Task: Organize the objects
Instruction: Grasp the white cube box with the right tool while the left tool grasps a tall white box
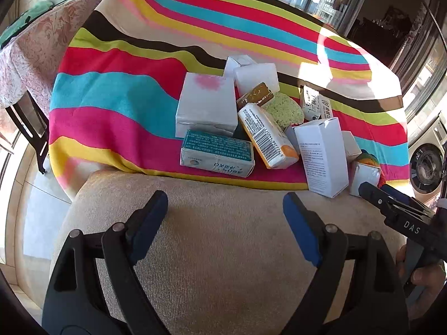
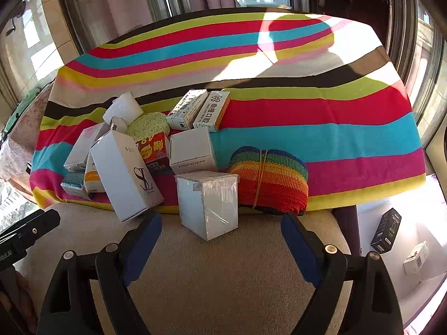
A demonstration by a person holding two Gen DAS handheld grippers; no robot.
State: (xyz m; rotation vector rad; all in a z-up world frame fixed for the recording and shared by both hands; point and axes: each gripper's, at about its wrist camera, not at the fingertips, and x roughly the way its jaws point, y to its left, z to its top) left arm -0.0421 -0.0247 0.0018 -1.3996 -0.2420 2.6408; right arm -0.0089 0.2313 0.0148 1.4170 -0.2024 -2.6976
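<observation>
left tool (image 1: 225,217): we see its two blue-padded fingers spread wide over the bare beige cushion (image 1: 212,251), pinching nothing, short of the pile
right tool (image 2: 220,234): spread just as wide and empty in its own view; the clear-wrapped white box (image 2: 208,203) stands just ahead, between its fingers' lines but not touched
where the clutter sits: we find the boxes crowded on the near edge of the striped cloth (image 1: 117,92), some spilling onto the cushion
tall white box (image 1: 321,156): it leans at the cloth's edge, close against its neighbours; we judge a nudge from either tool would topple it forward
barcode box (image 1: 265,136): it lies tilted across the teal box (image 1: 218,153) and the big white box with a pink blot (image 1: 206,106); pulling either support out first would likely send it sliding
green sponge (image 1: 283,110): soft and wedged among the cartons, so we expect a pinch to drag its neighbours along
rainbow mesh bundle (image 2: 269,180): tied with a rubber band, rounded and squashy; we think a shallow grip could slip off or roll it toward the cushion edge
clear wrap risk: film on the white box looks slick, so narrow contact may let it twist
crowding risk: both tools sit close side by side, so reaching for the same corner could make them collide
floor: a dark box (image 2: 387,230) and a small white box (image 2: 416,256) lie below to the right, and we judge anything knocked off that side would join them
</observation>
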